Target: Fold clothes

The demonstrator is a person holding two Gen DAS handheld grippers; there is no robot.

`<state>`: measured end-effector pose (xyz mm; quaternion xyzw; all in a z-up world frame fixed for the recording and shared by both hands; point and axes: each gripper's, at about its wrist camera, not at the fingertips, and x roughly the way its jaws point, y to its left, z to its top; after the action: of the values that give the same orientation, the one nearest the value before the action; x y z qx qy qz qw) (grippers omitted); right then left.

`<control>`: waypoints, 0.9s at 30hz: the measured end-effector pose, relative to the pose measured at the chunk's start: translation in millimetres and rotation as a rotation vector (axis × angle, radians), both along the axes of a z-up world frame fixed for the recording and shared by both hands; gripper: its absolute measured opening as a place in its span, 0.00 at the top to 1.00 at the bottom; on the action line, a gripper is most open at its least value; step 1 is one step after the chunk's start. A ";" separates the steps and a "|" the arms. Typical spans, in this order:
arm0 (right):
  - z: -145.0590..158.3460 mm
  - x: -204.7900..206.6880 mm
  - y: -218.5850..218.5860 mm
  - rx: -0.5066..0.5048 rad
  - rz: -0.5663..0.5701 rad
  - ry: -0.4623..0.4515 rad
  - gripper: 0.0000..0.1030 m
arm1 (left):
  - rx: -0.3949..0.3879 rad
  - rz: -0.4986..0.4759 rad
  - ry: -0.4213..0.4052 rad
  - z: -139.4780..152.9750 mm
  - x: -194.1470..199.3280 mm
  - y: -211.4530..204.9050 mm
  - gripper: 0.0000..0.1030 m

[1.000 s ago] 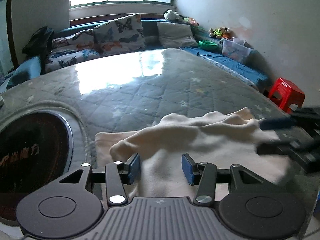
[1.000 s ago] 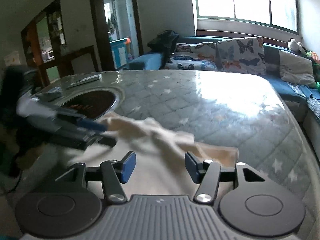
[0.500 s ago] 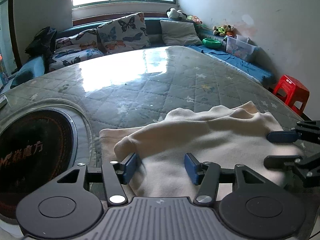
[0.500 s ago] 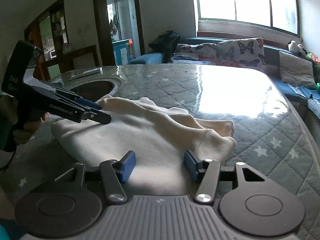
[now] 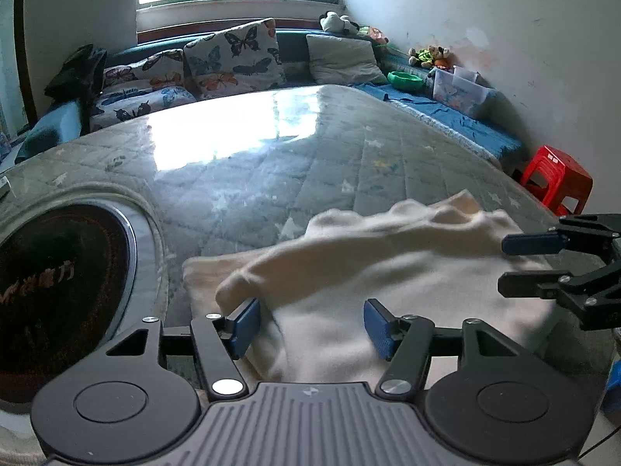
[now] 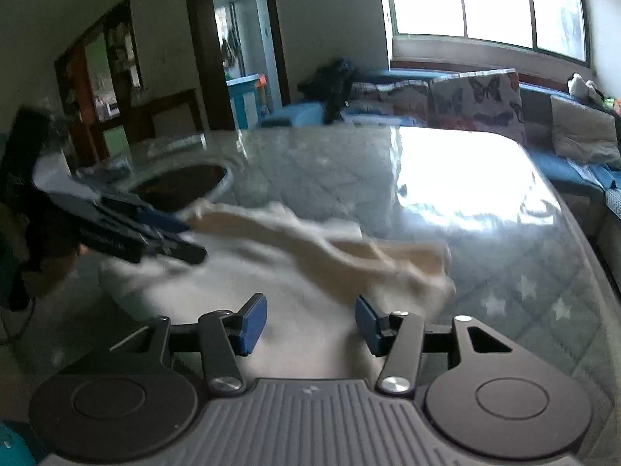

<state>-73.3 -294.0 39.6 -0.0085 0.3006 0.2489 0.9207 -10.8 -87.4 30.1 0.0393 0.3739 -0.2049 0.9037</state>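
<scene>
Left wrist: soft cream garment rumpled on glossy quilted mattress.

black gripper; blue pads; silver screws

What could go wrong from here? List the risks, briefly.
1. Both claws are open over the cream garment: the left claw and right claw hold nothing, so a pinch may catch only one layer.
2. The sleeve lies bunched across the body and may fold in crooked.
3. The garment's edge lies close to the round inset in the table; dragging might snag there.
</scene>
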 end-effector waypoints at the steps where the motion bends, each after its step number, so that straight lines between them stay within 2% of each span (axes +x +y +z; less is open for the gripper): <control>1: 4.2 3.5 1.8 0.004 0.004 -0.007 0.50 | -0.003 -0.001 -0.006 1.9 1.7 -0.7 0.39; 4: 5.5 20.9 8.7 -0.009 0.015 0.018 0.50 | -0.011 -0.001 -0.010 5.7 8.7 -3.1 0.39; 8: -3.2 45.7 10.6 -0.003 0.027 0.097 0.50 | -0.005 0.009 -0.004 6.0 21.7 -7.3 0.40; 13: -9.1 64.8 11.8 -0.011 0.034 0.162 0.49 | 0.001 0.026 0.026 -0.3 41.1 -5.6 0.40; 16: -11.8 68.3 13.2 -0.022 0.020 0.155 0.49 | -0.003 0.050 0.048 -7.1 50.1 -2.9 0.40; 22: -15.0 67.2 9.0 0.001 -0.061 0.107 0.49 | 0.009 0.064 0.038 -8.5 49.7 -5.3 0.39; 27: -2.9 53.3 16.7 -0.050 -0.053 0.039 0.40 | 0.000 0.087 0.046 -5.7 52.1 -3.9 0.39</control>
<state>-20.0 -277.3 36.7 -0.0189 0.3246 0.2169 0.9205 41.3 -91.3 24.4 0.0182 0.3957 -0.1662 0.9030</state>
